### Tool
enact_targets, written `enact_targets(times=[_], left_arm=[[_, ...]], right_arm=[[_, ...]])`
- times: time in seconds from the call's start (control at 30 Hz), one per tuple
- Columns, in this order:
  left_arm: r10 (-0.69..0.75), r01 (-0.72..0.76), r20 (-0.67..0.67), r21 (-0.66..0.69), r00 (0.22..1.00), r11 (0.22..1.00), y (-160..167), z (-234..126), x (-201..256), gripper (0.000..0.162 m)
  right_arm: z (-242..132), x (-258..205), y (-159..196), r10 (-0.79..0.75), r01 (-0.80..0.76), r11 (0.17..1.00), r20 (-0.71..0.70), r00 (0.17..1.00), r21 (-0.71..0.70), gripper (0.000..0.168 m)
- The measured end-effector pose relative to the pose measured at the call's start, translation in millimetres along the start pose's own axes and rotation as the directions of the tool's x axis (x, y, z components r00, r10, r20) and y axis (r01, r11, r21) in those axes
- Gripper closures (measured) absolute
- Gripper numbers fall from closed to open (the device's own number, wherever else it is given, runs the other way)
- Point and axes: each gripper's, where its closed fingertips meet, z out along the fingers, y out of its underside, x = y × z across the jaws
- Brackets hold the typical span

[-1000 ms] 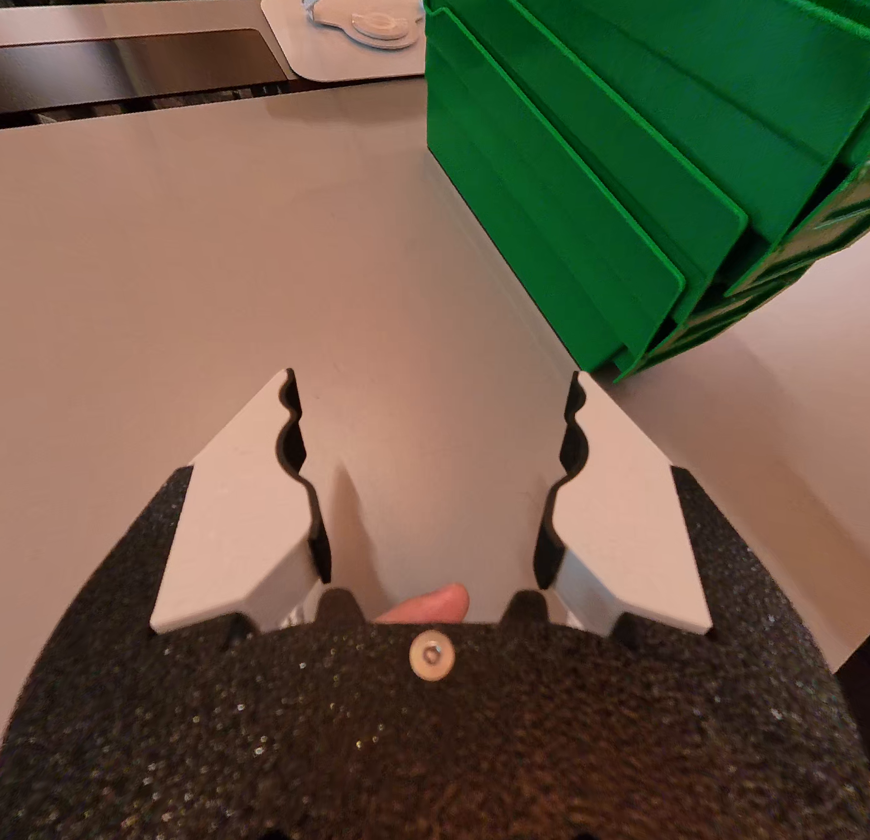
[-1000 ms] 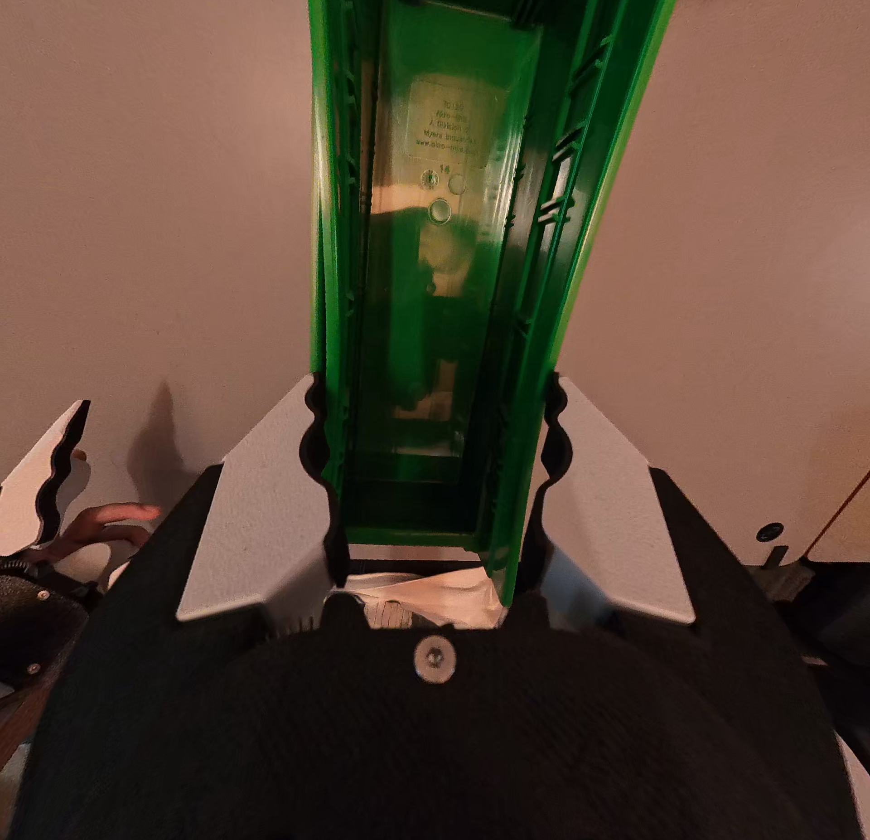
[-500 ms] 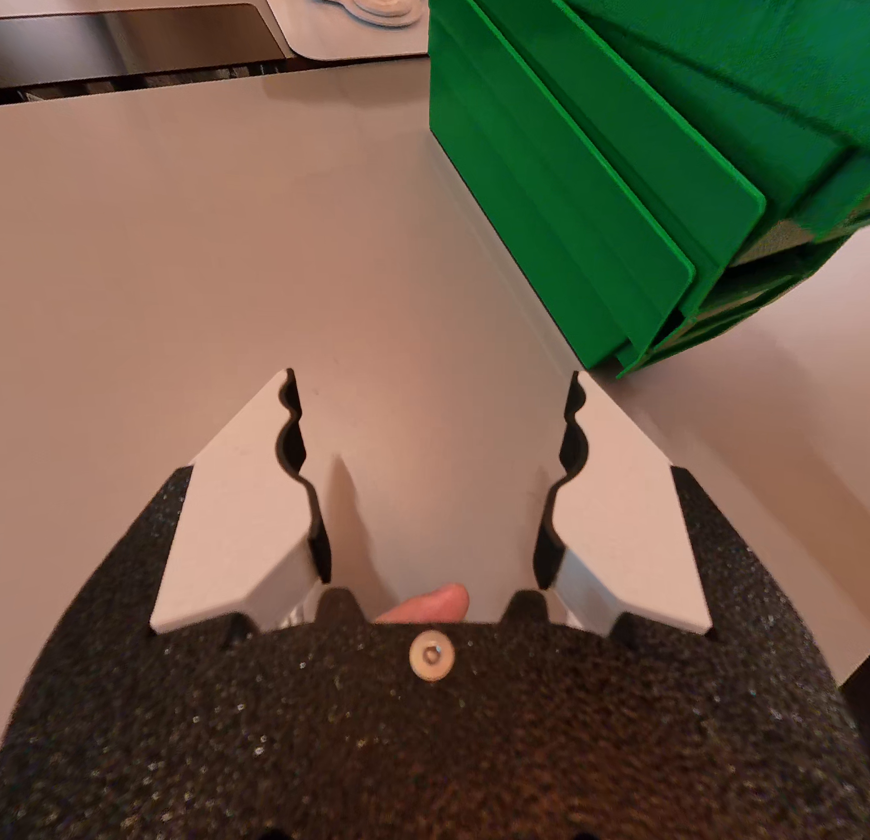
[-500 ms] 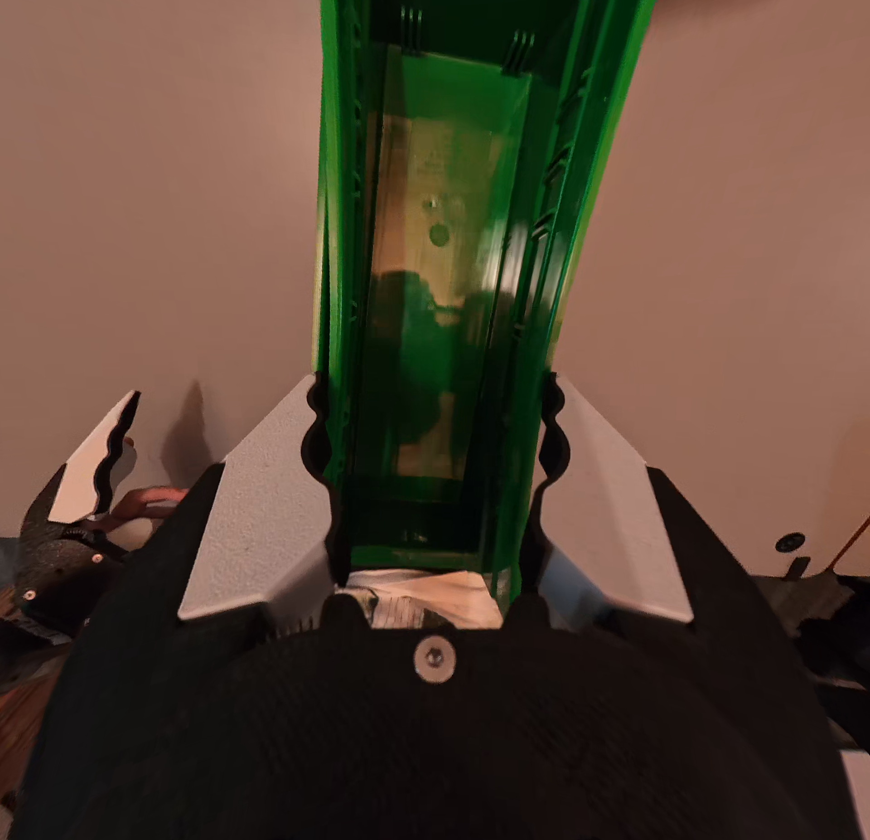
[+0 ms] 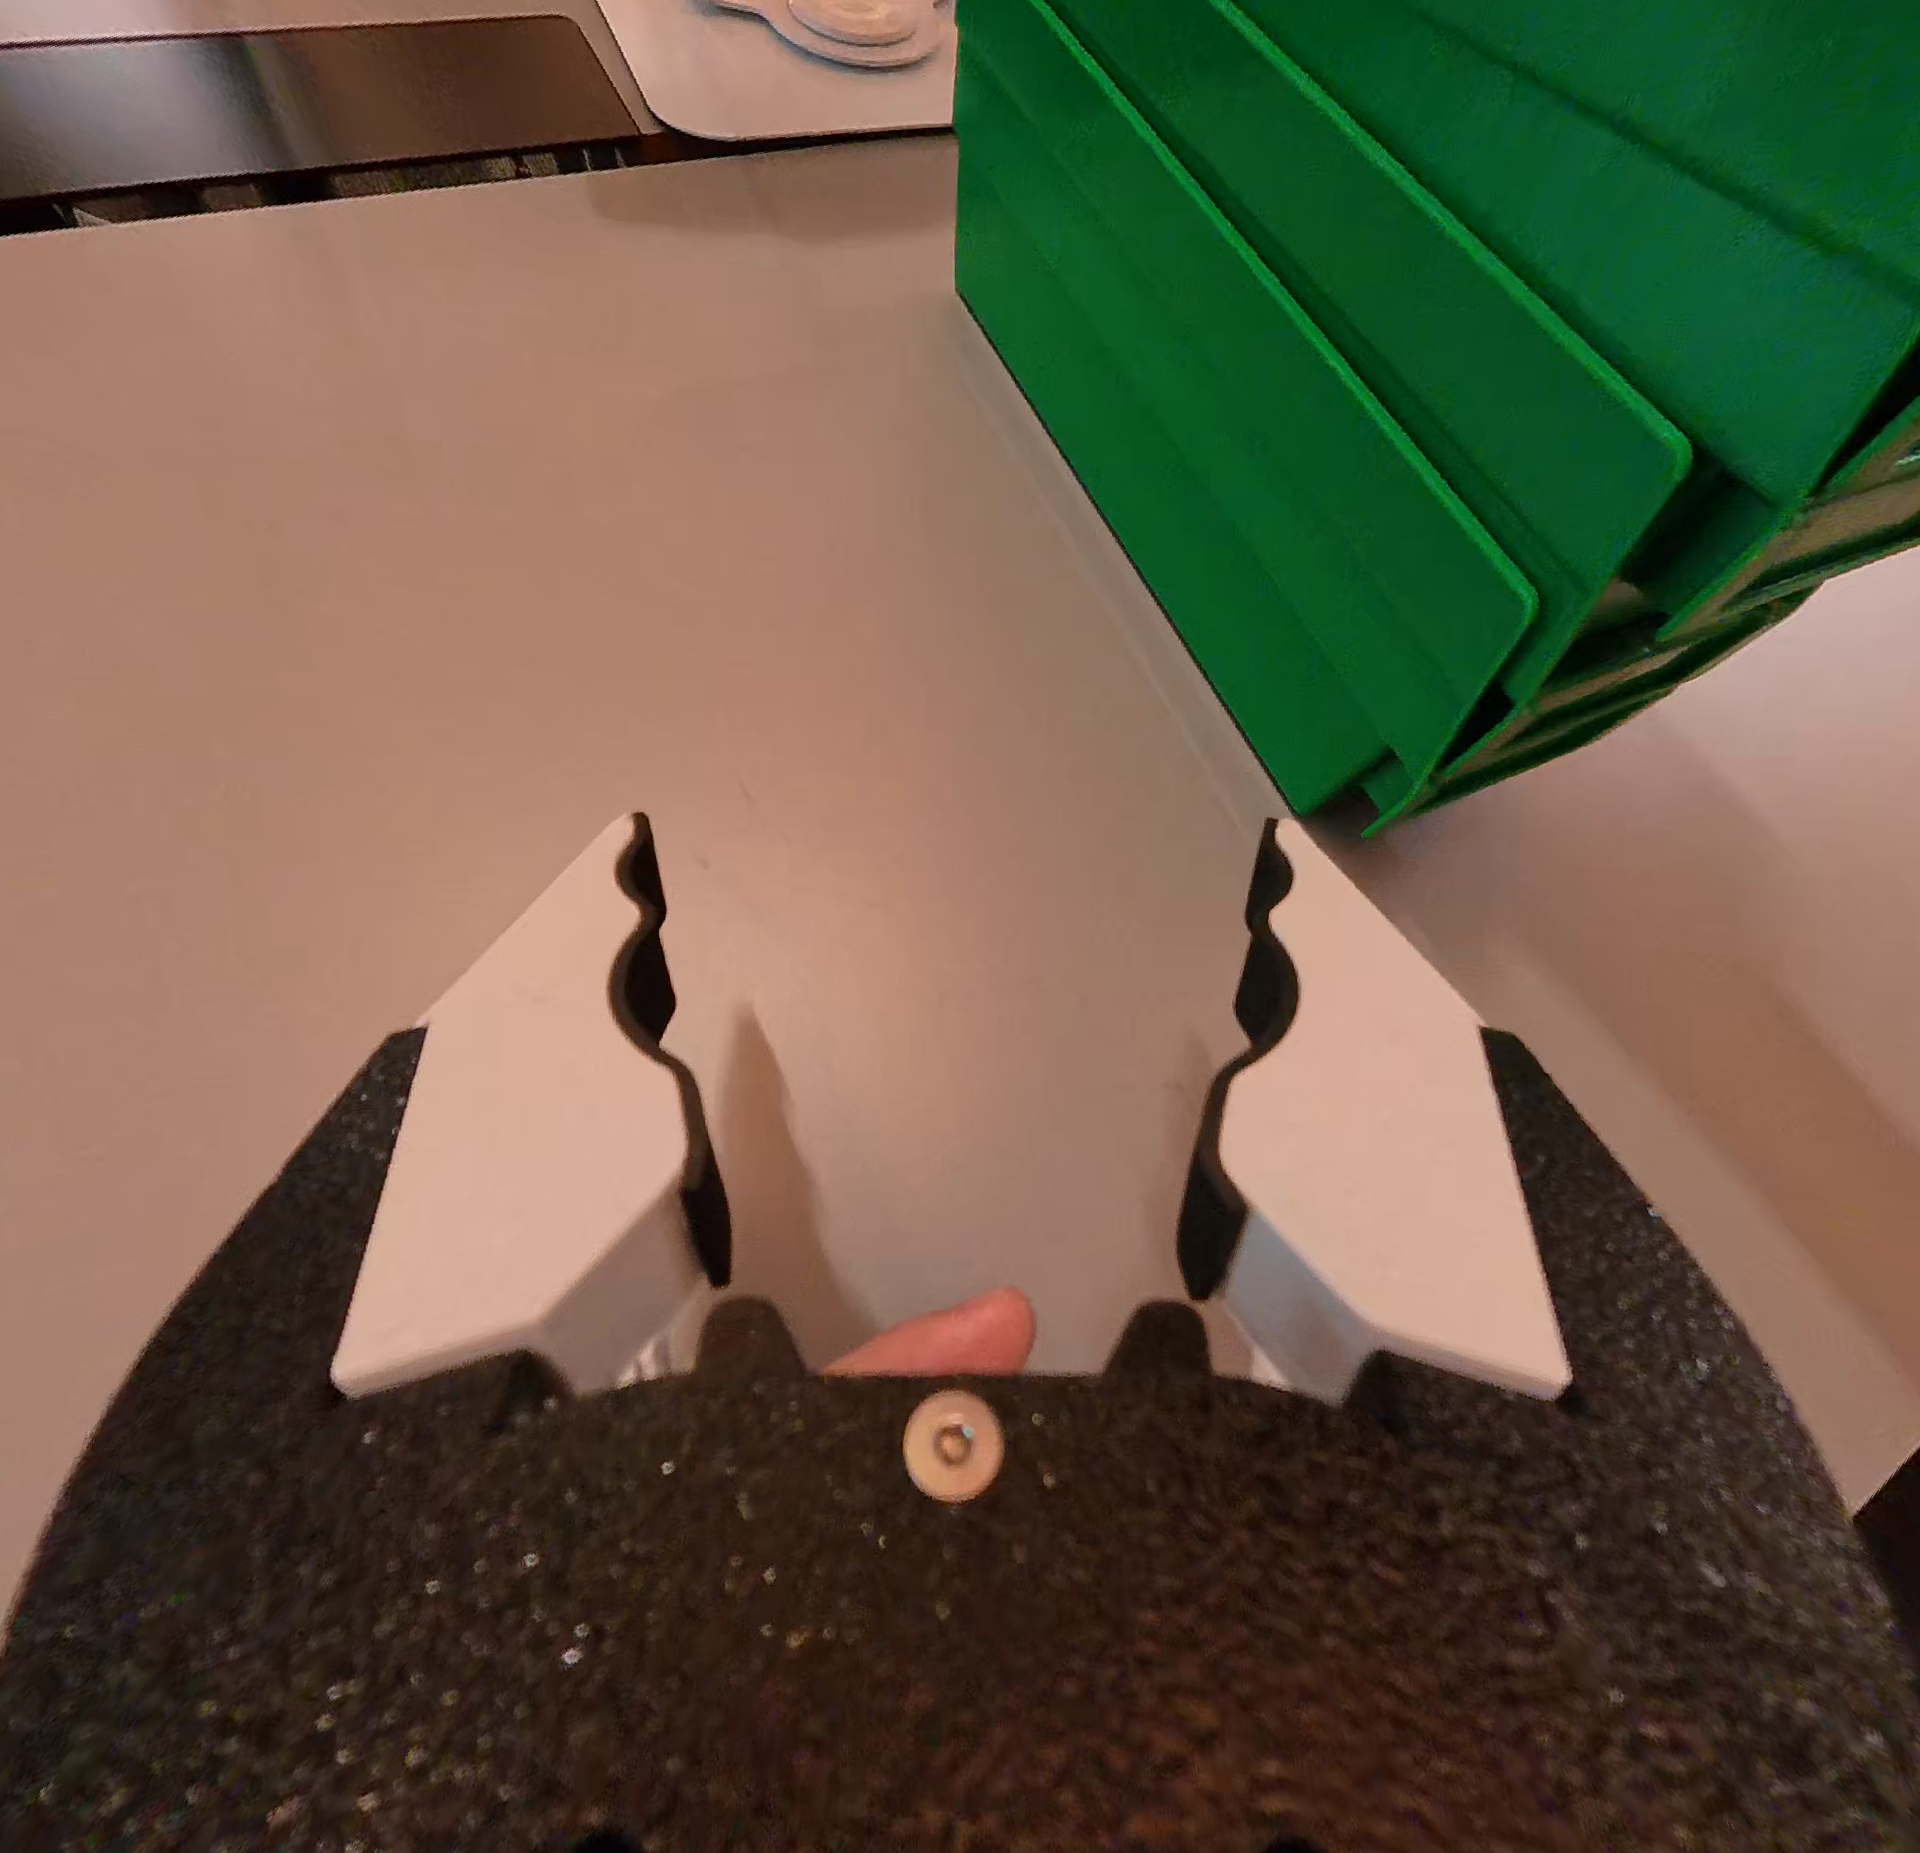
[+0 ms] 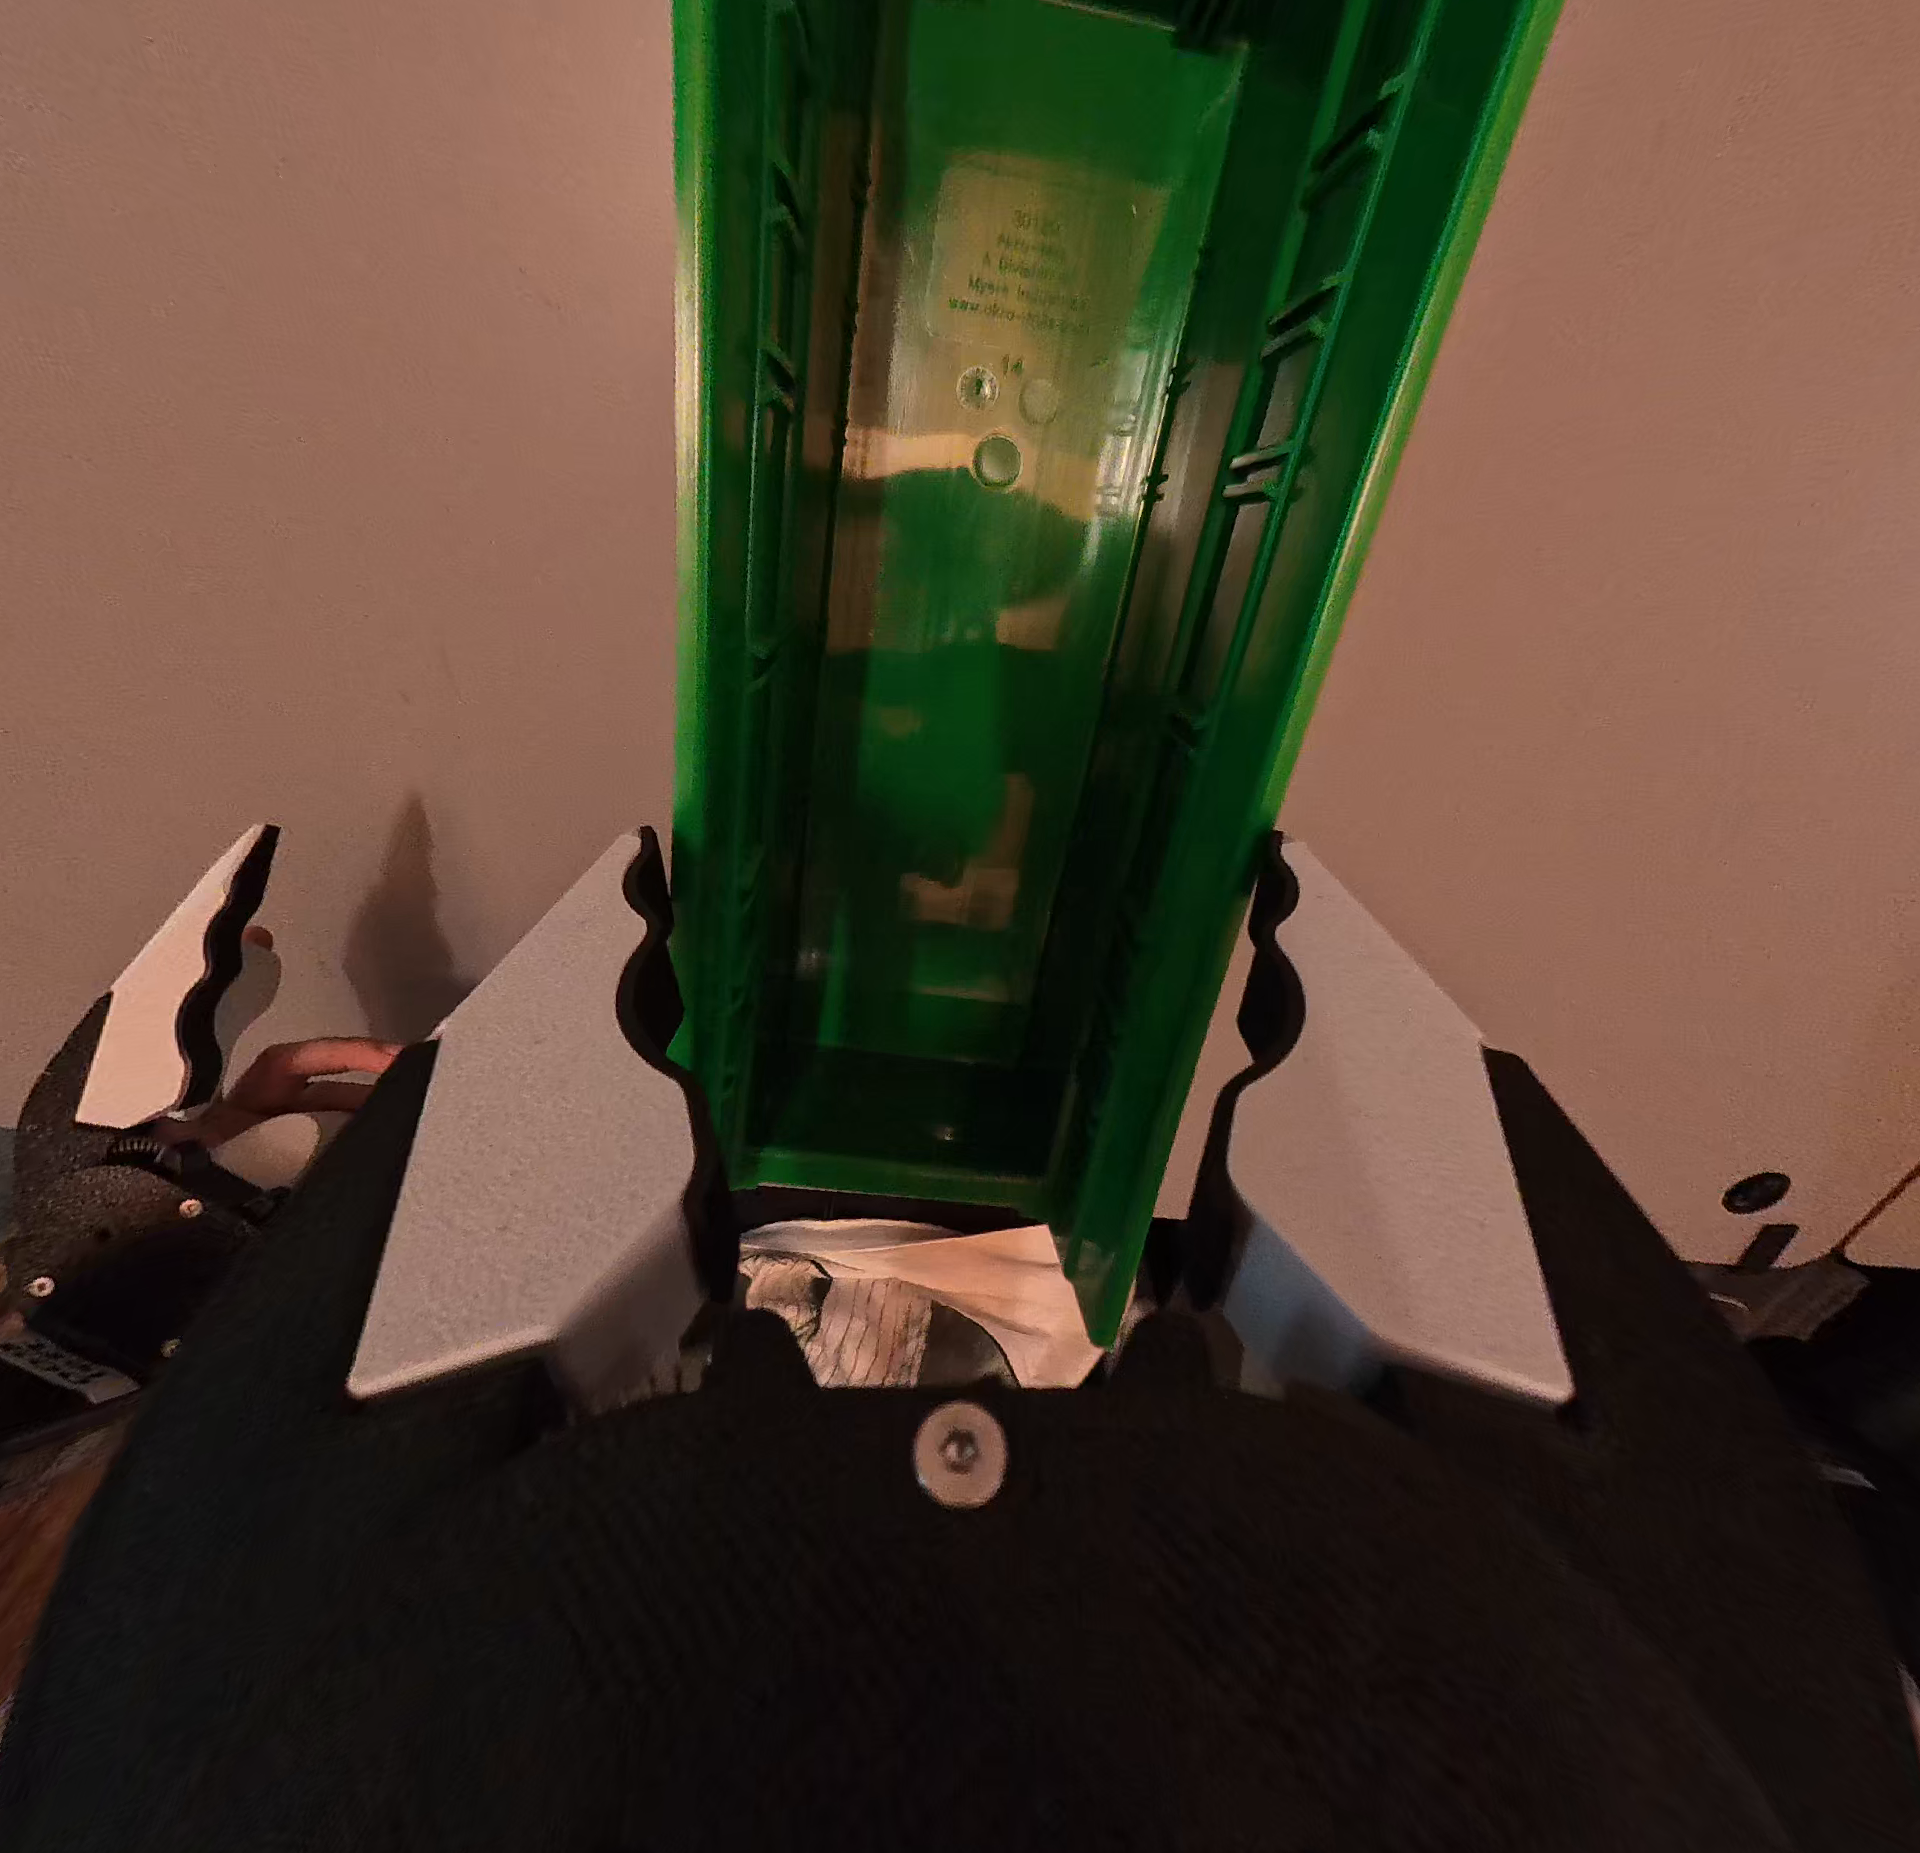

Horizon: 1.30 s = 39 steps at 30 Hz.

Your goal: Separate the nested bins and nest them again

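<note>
Several green bins (image 5: 1351, 369) sit nested and fanned out at the right of the left wrist view, on the beige table (image 5: 520, 556). My left gripper (image 5: 951, 837) is open and empty, hovering over bare table just left of and nearer than the stack. In the right wrist view I look down into the top green bin (image 6: 997, 556), a long narrow one. My right gripper (image 6: 956, 847) is open, with this bin's near end between its jaws; the left pad is close to the bin wall. The left gripper (image 6: 187, 972) shows at lower left.
A pale tray-like plate with a small white object (image 5: 831, 16) lies beyond the table's far edge, next to a dark recessed surface (image 5: 291, 89). The table's right edge (image 5: 1849, 1471) runs close beside my left gripper. A person's fingertip (image 5: 956, 1336) shows behind the left jaws.
My right gripper's jaws have spread wider and let go of the green bin's walls. The bin stack has shifted slightly in the left wrist view. The left gripper stays open.
</note>
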Motion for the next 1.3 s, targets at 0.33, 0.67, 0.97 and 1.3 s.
enact_targets(times=[0.33,0.67,0.97,1.3], left_arm=[[-0.011,0.011,-0.002,-0.003,1.000,1.000,1.3,0.4,-3.0,0.052],[-0.018,0.018,0.000,-0.009,1.000,1.000,3.1,2.5,-5.8,0.052],[-0.012,0.012,-0.004,-0.014,1.000,1.000,3.7,3.0,-3.6,0.052],[-0.019,0.019,-0.007,-0.020,1.000,1.000,5.4,5.5,-3.9,0.052]], right_arm=[[6.3,1.2,-11.5,0.027,-0.028,0.999,0.045,0.999,0.032,0.054],[21.0,0.0,-12.5,0.032,-0.033,0.999,0.071,0.997,0.019,0.050],[18.7,1.0,-13.0,0.032,-0.034,0.999,0.086,0.996,0.020,0.062],[10.4,-1.4,-16.4,0.022,-0.026,0.999,0.100,0.995,0.037,0.066]])
